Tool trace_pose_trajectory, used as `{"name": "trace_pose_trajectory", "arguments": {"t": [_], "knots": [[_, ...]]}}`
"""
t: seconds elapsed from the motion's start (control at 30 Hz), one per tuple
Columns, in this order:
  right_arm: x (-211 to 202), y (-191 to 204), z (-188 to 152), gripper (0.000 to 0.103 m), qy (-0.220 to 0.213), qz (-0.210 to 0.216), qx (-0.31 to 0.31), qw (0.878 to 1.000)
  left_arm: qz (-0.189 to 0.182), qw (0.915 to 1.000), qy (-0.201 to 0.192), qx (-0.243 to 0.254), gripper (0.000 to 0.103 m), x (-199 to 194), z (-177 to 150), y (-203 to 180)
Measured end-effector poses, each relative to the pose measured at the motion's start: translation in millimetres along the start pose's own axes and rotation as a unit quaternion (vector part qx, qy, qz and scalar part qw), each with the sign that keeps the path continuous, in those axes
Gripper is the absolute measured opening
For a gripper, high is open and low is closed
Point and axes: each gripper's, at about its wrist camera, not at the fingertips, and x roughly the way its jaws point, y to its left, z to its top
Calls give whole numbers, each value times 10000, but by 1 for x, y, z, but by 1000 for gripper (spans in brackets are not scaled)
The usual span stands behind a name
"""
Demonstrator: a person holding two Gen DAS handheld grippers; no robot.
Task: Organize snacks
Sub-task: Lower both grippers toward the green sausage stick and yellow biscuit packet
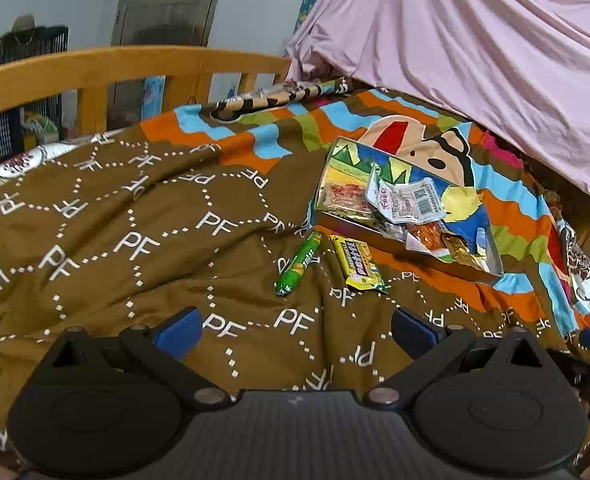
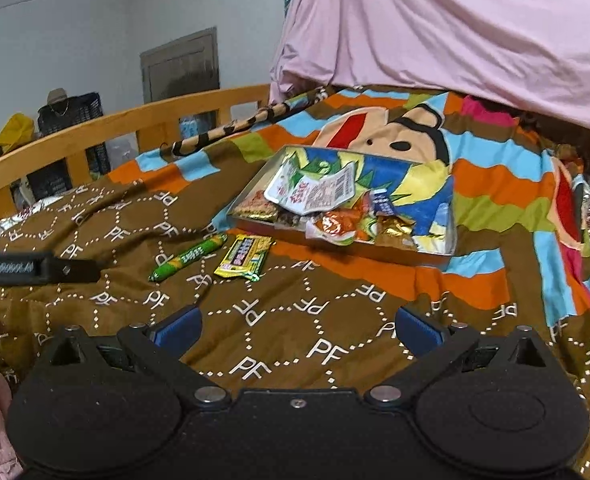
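A shallow open box (image 1: 475,269) (image 2: 451,236) lies on the bed quilt and holds several snack packets, with a white packet (image 1: 405,198) (image 2: 315,192) on top. A green snack stick (image 1: 298,264) (image 2: 189,257) and a yellow packet (image 1: 360,265) (image 2: 245,257) lie on the quilt just in front of the box. My left gripper (image 1: 295,330) is open and empty, a little short of the two loose snacks. My right gripper (image 2: 297,330) is open and empty, further back from them.
The brown patterned quilt (image 1: 135,248) (image 2: 295,320) covers the bed. A wooden bed rail (image 1: 95,68) (image 2: 115,128) runs along the far left. A pink sheet (image 1: 475,48) (image 2: 455,28) hangs over the back right. The left gripper's body (image 2: 19,268) shows at the right wrist view's left edge.
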Motion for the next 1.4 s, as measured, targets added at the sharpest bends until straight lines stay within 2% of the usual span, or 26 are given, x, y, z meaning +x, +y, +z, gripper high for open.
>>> {"name": "trace_pose_trajectory", "arguments": {"t": [0.33,0.77,0.87,1.03,1.23,1.4], "knots": [[45,8,12,102,204,59,-227,9995,247,9989,20,410,103,43,30,7],[111,37,23,102,92,-29,-632,9980,138,9989,166,412,103,87,56,24],[131,45,23,102,43,-64,-780,9969,-56,9986,237,467,103,96,60,27],[163,54,21,102,128,-118,-998,9949,-678,9956,340,545,102,108,64,33],[188,61,20,102,97,-71,-1122,9936,-1005,9901,100,979,102,115,63,26],[210,72,22,102,16,-84,-1361,9907,-1357,9864,253,893,102,127,60,28]]}}
